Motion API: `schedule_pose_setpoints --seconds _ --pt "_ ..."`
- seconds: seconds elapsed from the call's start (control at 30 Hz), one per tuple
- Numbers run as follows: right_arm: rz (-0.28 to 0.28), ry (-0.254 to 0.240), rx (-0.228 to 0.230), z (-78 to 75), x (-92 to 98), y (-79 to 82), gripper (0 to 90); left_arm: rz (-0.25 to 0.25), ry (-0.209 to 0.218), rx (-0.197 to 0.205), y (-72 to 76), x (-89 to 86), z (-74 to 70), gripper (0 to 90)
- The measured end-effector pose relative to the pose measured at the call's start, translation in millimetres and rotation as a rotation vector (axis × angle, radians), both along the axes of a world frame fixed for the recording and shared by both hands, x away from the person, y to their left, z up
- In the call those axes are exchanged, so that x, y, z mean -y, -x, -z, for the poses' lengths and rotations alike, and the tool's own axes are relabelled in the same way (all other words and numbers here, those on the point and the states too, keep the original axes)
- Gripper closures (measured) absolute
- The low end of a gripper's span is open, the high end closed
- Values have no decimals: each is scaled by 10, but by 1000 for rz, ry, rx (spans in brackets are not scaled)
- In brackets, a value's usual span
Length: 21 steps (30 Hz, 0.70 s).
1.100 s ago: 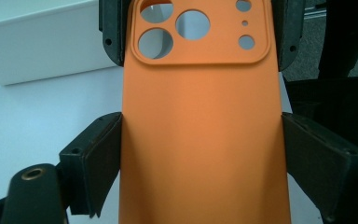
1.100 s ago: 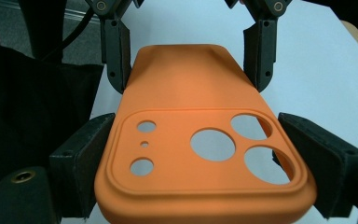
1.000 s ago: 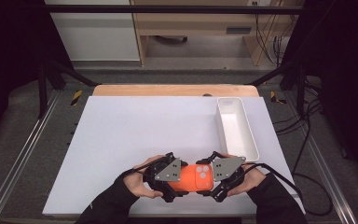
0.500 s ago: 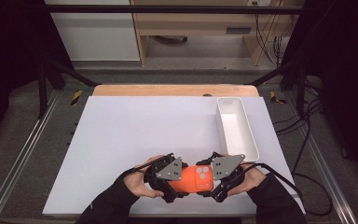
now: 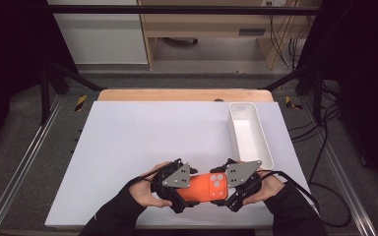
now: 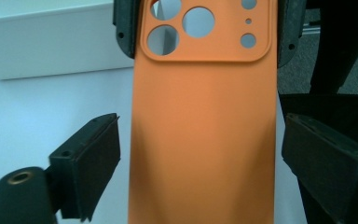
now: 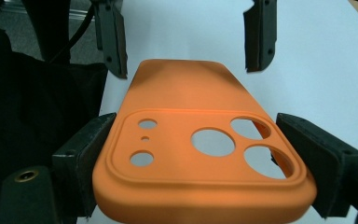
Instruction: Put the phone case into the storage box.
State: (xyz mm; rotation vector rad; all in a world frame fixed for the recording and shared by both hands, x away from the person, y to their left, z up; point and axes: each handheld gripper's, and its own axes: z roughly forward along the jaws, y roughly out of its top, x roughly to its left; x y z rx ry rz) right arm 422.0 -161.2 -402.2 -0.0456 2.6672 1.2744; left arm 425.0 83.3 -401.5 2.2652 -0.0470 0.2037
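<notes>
Right gripper [image 7: 205, 163] clamps the camera end of the orange phone case [image 5: 205, 187], held just above the near edge of the table [image 5: 142, 132]. Left gripper [image 6: 200, 154] jaws have just been opening, both clear of the case's sides. Case looks light, rubbery, bendy; grip across the side edges, not the flat back.

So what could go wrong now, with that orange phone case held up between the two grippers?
1. The left gripper has just been opening its fingers, which stand clear of the orange phone case. Only the right gripper clamps it, at the camera-hole end, so the free end may sag or swing.
2. The case looks soft and slightly bowed, so it might pop out and drop onto the white table, short of the white tray.
</notes>
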Motion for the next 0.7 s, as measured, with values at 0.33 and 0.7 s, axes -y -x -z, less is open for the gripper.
schedule_pose_setpoints --seconds 0.33,0.7 --pt "22 30 -14 -55 53 -11 163 -88 60 -45 -20 -187 -14 45" --pt "56 54 -37 -141 121 -53 162 -161 108 -86 -37 -325 6 9"
